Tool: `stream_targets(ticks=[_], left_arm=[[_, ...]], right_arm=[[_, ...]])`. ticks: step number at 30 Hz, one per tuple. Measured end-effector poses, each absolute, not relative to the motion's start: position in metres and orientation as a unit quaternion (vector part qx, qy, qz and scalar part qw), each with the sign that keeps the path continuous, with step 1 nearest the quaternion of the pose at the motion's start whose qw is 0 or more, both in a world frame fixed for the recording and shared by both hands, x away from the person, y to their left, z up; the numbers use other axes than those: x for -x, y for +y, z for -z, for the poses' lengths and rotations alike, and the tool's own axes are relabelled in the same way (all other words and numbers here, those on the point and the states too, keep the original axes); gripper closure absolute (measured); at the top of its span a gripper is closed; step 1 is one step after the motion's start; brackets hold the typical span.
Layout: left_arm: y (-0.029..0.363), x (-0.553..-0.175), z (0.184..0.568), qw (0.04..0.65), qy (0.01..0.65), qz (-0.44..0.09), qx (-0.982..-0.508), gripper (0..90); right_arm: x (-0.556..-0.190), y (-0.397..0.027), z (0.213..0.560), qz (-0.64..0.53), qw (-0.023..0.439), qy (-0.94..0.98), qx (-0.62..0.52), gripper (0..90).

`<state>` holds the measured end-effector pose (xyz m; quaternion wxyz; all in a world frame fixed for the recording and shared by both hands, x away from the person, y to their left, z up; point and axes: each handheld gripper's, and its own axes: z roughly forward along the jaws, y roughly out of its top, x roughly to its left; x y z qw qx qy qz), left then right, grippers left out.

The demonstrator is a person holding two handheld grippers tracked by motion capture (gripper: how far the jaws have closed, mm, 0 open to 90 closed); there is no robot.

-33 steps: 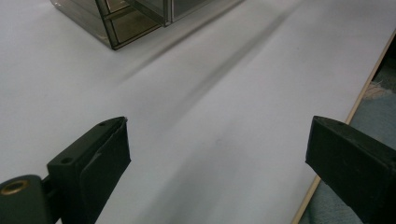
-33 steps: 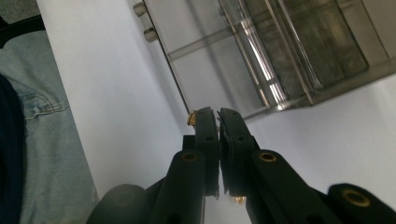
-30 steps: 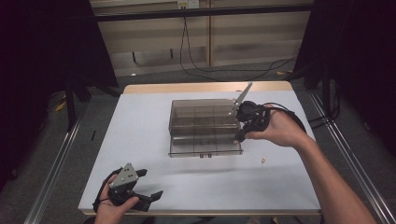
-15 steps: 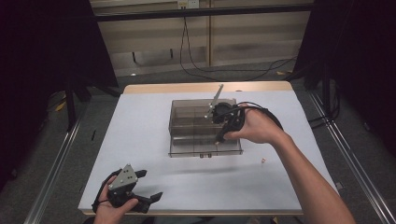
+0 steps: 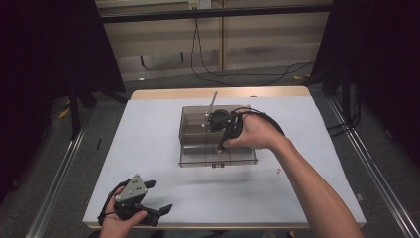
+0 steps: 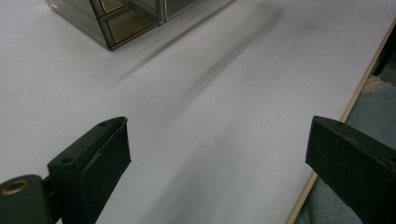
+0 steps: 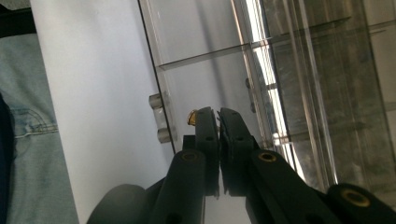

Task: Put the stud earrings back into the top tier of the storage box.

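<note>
Two grippers in play. Nearest, at about 7 o'clock on the tabletop (image 5: 148,148), left gripper (image 5: 157,197) sits low by the near edge, jaws spread wide apart with nothing between them; left gripper view has bare white surface between the pads and the corner of the box at 11 o'clock. Looks parked out of the way, so the other hand has a free run.

Further in, near the centre, sits the clear acrylic organizer box (image 5: 198,148), smoky-tinted, with dividers inside and small metal knobs (image 7: 156,100) on its near front, likely drawer pulls. Right hand (image 5: 255,134) reaches in from 4 o'clock and holds the right gripper (image 7: 218,112) over the top of the box, jaws pressed together with nothing between them, tips pointing down toward the front wall just beside the knobs. Probably shut to make a narrow tip for poking or hooking at a knob or drawer edge; contact with the box can't be confirmed. Thin grey rod (image 5: 213,101) rises from the gripper toward 12 o'clock.

Far side: cables (image 5: 208,54) trail on the floor.
</note>
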<state>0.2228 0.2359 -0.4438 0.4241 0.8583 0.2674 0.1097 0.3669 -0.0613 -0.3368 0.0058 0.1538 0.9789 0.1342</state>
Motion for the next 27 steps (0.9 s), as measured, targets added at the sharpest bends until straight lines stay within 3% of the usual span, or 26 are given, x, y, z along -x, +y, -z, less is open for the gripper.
stream_targets(ticks=[27], left_arm=[[0.238, -0.223, 0.444, 0.428, 0.267, -0.111, -0.856, 6.0]], right_arm=[[-0.375, -0.037, 0.372, -0.105, 0.008, 0.984, -0.141, 87.6]])
